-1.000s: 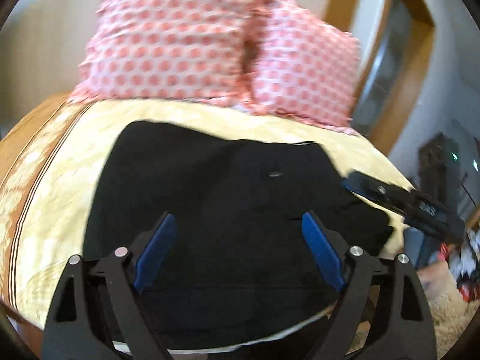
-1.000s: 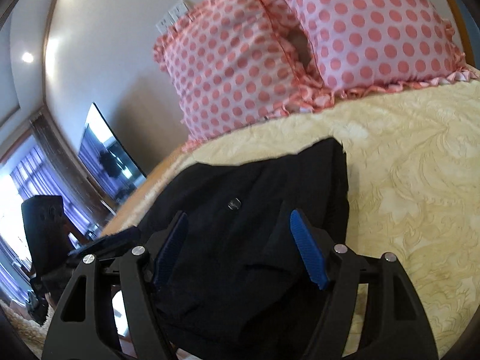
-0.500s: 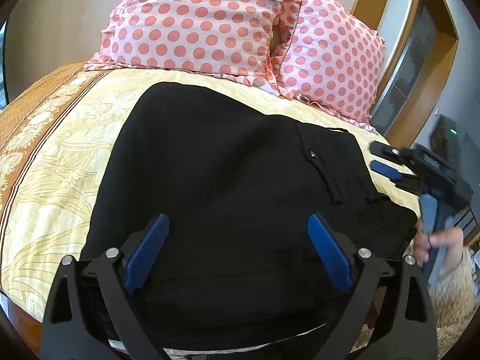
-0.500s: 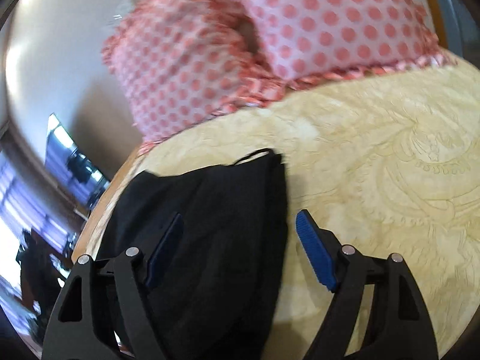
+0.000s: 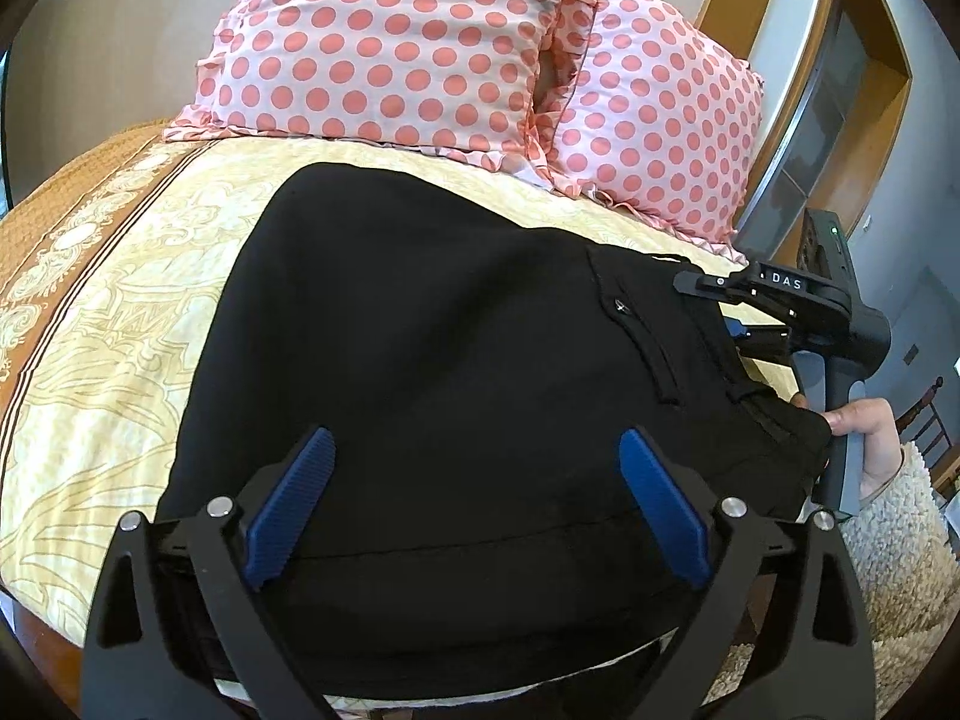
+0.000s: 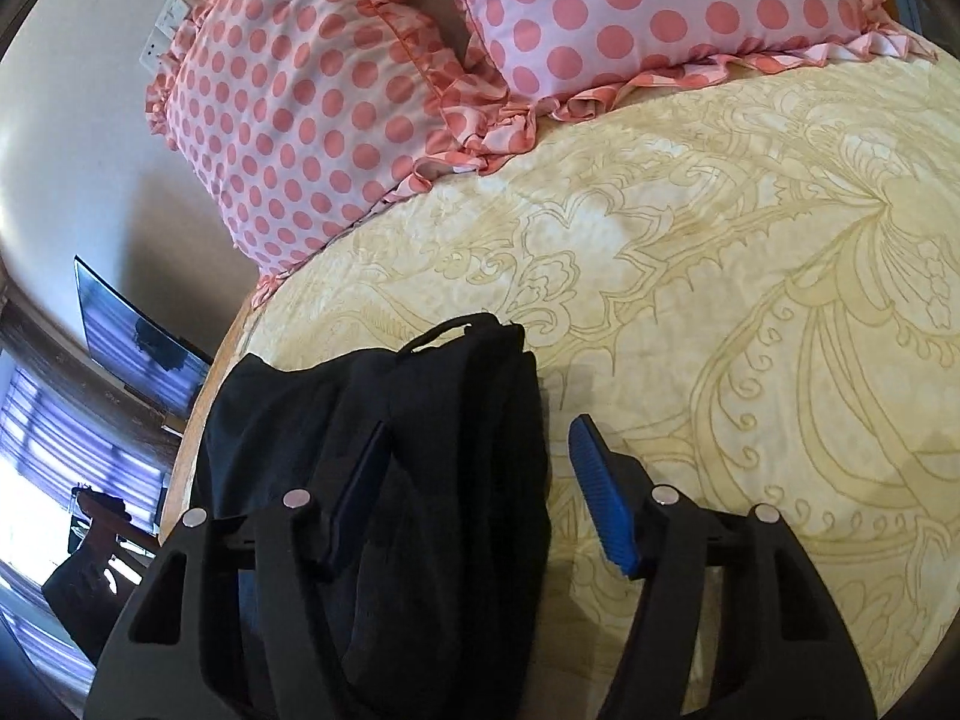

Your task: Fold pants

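Matt black cloth pants (image 5: pixel 432 360) with a small metal zip pull lie on a bed (image 6: pixel 750 312) covered in soft, pale yellow printed fabric. Pink polka-dot cloth pillows (image 5: pixel 384 42) have ruffled edges. Each gripper, left (image 5: pixel 474 504) and right (image 6: pixel 480 480), is matt black plastic with ribbed blue pads (image 5: pixel 288 510).

A yellow bedspread (image 6: pixel 750 312) with a pale ornamental pattern covers the bed; along its left side runs an orange-brown border (image 5: pixel 66 222). At the far end two pink pillows with coral polka dots and frilled edges lean side by side, the left one (image 5: pixel 390 42) overlapping the right one (image 5: pixel 654 126). A wall-mounted screen (image 6: pixel 138 336) hangs at far left.
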`<state>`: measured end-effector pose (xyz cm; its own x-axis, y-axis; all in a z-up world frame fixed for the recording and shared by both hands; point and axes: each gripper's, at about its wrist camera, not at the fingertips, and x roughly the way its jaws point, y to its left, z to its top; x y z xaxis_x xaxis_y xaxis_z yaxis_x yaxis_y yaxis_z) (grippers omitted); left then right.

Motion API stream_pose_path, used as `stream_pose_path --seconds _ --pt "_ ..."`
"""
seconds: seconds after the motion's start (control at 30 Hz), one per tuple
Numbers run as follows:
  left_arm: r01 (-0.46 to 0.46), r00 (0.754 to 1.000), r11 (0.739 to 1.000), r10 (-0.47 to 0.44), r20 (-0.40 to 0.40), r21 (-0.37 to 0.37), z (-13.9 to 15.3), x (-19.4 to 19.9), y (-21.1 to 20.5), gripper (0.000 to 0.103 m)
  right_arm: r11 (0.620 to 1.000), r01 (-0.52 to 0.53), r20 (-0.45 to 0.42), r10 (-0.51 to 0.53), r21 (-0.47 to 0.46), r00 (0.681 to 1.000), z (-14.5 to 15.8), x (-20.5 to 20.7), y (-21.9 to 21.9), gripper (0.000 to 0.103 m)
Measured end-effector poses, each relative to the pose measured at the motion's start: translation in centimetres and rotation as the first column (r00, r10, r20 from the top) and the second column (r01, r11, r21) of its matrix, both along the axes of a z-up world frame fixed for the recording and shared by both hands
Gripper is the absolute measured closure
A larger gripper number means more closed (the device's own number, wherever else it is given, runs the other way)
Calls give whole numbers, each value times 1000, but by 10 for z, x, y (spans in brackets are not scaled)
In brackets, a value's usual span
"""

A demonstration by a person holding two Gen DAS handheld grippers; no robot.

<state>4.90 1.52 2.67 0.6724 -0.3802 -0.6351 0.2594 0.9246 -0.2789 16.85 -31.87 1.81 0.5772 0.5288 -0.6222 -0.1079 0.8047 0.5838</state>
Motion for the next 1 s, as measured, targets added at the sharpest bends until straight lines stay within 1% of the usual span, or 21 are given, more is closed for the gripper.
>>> stream_pose_path --seconds 0.07,0.17,0.2,0.23,0.3,0.33,0.37,0.4,0.43,0.47,0.5,0.53,0.63,0.73,0.87,0.9,0.93,0.97,1.0 --pt "1 1000 1000 -1 -1 3 3 0 0 7 1000 -29 -4 29 -2 1000 -3 1 5 55" --pt "15 1000 998 -15 -3 -62 15 3 9 10 998 -51 16 52 -44 999 0 0 9 57" --pt "-4 1000 996 6 20 -85 25 5 18 10 998 -51 12 52 -43 999 -1 2 10 57" --pt "-26 999 995 30 41 -92 31 6 25 10 998 -52 7 53 -38 999 -2 3 9 57" --pt "-100 992 991 106 64 -85 44 17 43 11 998 -55 9 55 -29 998 -3 6 10 57" --pt "-120 990 989 126 64 -87 46 24 50 11 998 -57 12 58 -33 998 -3 6 10 57" --pt "-137 989 987 142 48 -87 46 33 57 11 997 -61 22 62 -44 998 -3 6 12 58" --pt "-166 986 983 166 -4 -78 41 47 66 14 996 -73 36 75 -53 997 -2 4 14 65" --pt "-173 985 982 170 -42 -79 36 58 71 23 995 -79 48 82 -57 995 -1 3 15 67" --pt "-177 982 981 170 -83 -81 30 68 76 28 995 -85 55 88 -58 995 0 2 16 70" --pt "-180 976 980 168 -141 -79 21 81 79 33 995 -87 56 90 -57 994 0 2 16 72" --pt "-174 973 982 159 -166 -79 16 88 80 38 994 -89 57 92 -57 994 0 3 16 73" --pt "-152 967 985 131 -217 -81 6 100 78 45 994 -88 64 92 -63 994 0 3 17 73" --pt "-133 965 987 109 -241 -86 0 107 75 46 995 -86 52 88 -46 995 -1 4 16 73" --pt "-136 960 983 99 -263 -125 -3 113 79 47 997 -80 25 81 -5 996 -9 10 12 64" --pt "-135 960 982 96 -265 -134 -4 116 79 56 996 -84 26 84 2 996 -10 11 12 64" --pt "-125 959 980 79 -271 -155 -5 118 79 73 996 -91 31 91 1 995 -9 11 12 66" --pt "-121 959 977 69 -276 -177 -5 119 79 78 995 -103 40 103 4 994 -8 10 13 76" --pt "-112 961 978 62 -270 -174 -3 118 76 87 993 -116 48 115 12 992 -5 9 14 82"
